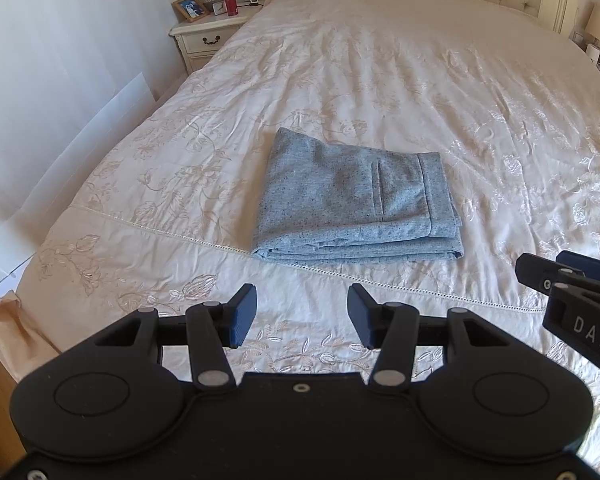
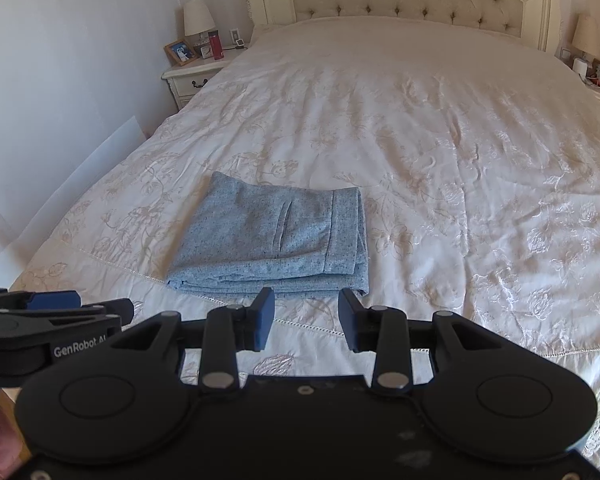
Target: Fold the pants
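Large bed under cream embroidered satin bedspread (image 1: 380,80), serving as the flat folding surface. Speckled blue-grey knit pants (image 1: 356,204) lying near its foot edge, stacked in a compact rectangle, waistband to the right, layered edges facing the tools; fold judged complete. Left tool (image 1: 302,314) hovering short of the bundle, clear of it, jaws apart, nothing between. Right tool (image 2: 306,320) likewise parted and empty, tips just before the near right corner, apparently not touching.
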Demonstrator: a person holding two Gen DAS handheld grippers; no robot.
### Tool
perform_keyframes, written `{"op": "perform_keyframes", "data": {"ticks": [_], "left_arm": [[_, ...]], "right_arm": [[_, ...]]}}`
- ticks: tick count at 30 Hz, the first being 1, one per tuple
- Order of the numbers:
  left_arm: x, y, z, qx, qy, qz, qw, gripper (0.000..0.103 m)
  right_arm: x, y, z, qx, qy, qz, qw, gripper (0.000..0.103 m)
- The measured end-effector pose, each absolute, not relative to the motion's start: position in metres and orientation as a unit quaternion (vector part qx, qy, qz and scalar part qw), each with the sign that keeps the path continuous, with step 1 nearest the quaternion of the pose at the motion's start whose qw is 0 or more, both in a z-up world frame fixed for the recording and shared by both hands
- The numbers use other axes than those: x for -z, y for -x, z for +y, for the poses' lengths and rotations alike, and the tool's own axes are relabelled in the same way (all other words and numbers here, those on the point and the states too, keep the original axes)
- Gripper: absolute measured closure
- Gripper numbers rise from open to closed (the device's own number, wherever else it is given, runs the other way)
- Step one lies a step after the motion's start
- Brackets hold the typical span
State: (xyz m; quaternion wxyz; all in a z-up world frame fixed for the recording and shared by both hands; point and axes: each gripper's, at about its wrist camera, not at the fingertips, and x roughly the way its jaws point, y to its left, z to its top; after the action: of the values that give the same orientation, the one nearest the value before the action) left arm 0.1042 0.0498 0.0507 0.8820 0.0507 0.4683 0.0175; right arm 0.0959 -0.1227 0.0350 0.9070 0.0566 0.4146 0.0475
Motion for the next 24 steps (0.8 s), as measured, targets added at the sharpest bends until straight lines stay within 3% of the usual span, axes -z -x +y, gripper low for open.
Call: {"op": "perform_keyframes", "data": {"ticks": [24], "left_arm": [[-0.0471, -0.1049, 0.0411, -0.013, -0.067, 0.468, 0.881, 0.046]], "right_arm": [[-0.0283, -0.0992, -0.1238, -0.044, -0.058, 0.423, 0.903, 0.065]]}}
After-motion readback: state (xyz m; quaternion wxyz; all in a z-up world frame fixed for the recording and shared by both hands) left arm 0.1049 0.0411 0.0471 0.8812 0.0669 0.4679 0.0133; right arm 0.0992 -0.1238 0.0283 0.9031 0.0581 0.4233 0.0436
